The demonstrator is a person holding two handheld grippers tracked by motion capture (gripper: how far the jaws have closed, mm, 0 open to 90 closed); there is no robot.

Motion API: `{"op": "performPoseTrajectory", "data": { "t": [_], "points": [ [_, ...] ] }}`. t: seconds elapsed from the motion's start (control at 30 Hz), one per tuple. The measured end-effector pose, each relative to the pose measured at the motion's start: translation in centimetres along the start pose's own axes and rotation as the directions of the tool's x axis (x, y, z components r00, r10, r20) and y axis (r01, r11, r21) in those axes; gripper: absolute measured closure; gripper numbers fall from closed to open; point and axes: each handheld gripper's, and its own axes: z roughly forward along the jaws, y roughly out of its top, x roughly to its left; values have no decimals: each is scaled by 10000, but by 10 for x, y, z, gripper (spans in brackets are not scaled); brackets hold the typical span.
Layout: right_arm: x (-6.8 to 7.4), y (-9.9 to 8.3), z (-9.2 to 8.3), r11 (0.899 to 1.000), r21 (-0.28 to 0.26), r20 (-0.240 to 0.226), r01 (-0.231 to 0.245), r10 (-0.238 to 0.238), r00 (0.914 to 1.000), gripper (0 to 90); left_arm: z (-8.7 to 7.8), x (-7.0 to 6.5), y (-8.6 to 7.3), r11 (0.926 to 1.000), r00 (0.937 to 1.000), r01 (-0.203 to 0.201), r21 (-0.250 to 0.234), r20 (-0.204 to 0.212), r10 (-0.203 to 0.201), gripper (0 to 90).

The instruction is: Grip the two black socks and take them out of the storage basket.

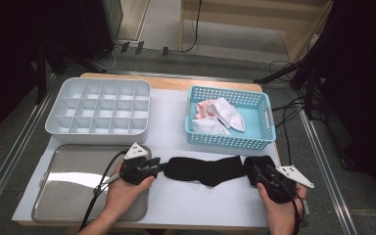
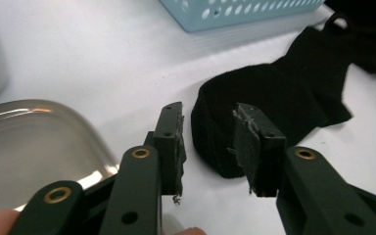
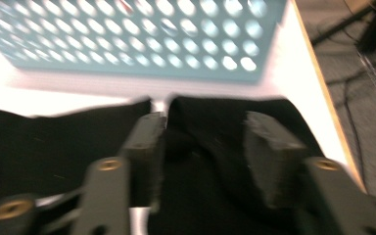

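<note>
Two grippers work one black sock [image 1: 203,170], which lies flat and stretched across the white table cover [image 1: 210,205], just in front of the blue basket [image 1: 231,142].

1. Left gripper [image 2: 208,147]: jaws spread, pads clear of the cloth. The sock's rounded end [image 2: 215,147] sits between and just beyond the pads [image 2: 172,142]. Risk: closing from this position may catch only the hem edge, or nothing, since the cloth lies flat and low beneath the jaws.

2. Right gripper [image 3: 203,156]: jaws spread over the sock's other end [image 3: 210,147]; the view is blurred, so contact cannot be confirmed. Risk: a grip on a single layer would let the sock twist when lifted.

3. Surroundings: the steel tray [image 1: 68,196] lies just beside the left gripper, and the basket, holding pale socks [image 1: 218,116], stands near. Risk: a low sweep could strike the tray rim or snag the basket wall. The divided white organiser [image 1: 100,110] stands well apart.
</note>
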Motion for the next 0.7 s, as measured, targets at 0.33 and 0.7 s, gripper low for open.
{"op": "performPoseTrajectory", "data": {
  "t": [0.33, 0.7],
  "points": [
    [3, -13, 16, 9936, 926, 1117, 645, -747, 9909, 619, -13, 9, -19, 9999, 9995, 148, -79, 276, -146, 642],
    [-2, -5, -12, 9982, -436, 991, 410, -365, 9944, 742, -14, 13, -17, 9992, 9995, 246, -319, 195, -240, 643]
  ]
}}
